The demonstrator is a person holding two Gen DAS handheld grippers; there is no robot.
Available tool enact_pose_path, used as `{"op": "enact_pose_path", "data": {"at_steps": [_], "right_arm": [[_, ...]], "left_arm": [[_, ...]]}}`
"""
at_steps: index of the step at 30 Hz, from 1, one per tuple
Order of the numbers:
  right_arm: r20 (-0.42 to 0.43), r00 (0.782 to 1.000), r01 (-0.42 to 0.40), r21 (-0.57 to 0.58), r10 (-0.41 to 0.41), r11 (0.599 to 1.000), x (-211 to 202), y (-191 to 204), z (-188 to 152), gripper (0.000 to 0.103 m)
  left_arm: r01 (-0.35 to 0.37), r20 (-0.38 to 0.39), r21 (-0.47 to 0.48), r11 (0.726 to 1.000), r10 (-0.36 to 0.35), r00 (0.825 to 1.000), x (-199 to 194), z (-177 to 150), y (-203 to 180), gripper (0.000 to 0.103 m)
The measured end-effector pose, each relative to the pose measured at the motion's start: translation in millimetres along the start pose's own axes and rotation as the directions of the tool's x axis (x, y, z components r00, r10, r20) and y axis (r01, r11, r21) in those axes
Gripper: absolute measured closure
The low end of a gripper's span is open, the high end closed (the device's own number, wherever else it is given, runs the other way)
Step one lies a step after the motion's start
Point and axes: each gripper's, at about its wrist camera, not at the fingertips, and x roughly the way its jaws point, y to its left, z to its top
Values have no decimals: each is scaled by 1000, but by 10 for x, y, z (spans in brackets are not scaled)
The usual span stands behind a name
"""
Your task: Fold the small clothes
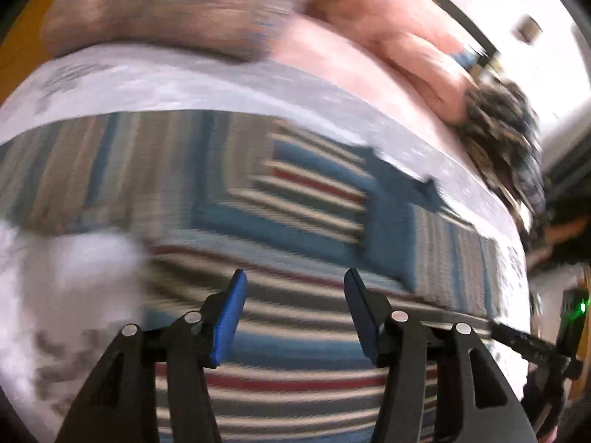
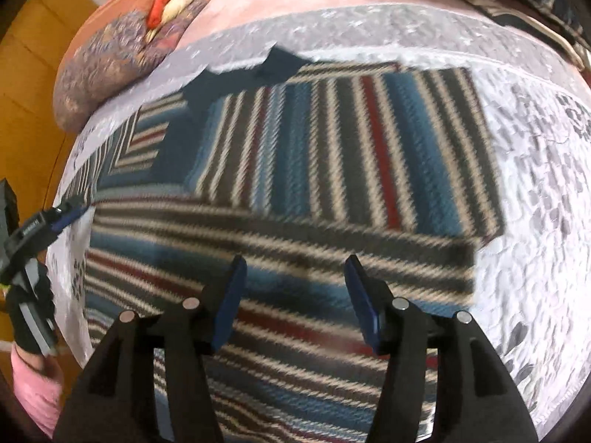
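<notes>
Beneath both grippers' parted jaws, striped garment [image 2: 295, 184] spread flat, ungripped

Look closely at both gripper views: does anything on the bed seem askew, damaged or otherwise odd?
Nothing looks damaged or spilled. The striped garment lies partly folded on the white patterned cover, with one panel's stripes crossing the others. Both the left hand-held gripper and the right hand-held gripper are open above it, holding nothing.

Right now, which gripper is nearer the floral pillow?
Left. The left gripper is at the left edge of the striped sweater, toward the floral pillow; right gripper hovers over its middle.
</notes>
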Motion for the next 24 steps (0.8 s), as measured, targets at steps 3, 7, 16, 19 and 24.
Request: {"op": "enact_pose_path", "data": {"at_steps": [3,7,16,19,24], "right_arm": [[-23,1000,-4,-17,4,1000,106,114,-70,48],[-51,999,-6,-27,5,1000,235,220,-144,48],[-80,996,27,-47,-31,999,458,305,-165,48],[-85,996,32,-36,-35,999,515,277,-171,48],[-80,996,44,-44,-47,998,556,301,-172,47]], "left_arm": [[-51,25,-128,990,54,998,-188,1,653,47],[-59,54,-294,954,78,995,-335,13,1391,47],[48,149,-593,804,51,987,-268,68,2595,47],[104,190,-637,764,25,981,-190,104,2756,47],[132,228,-626,768,18,974,-112,298,2841,47]]}}
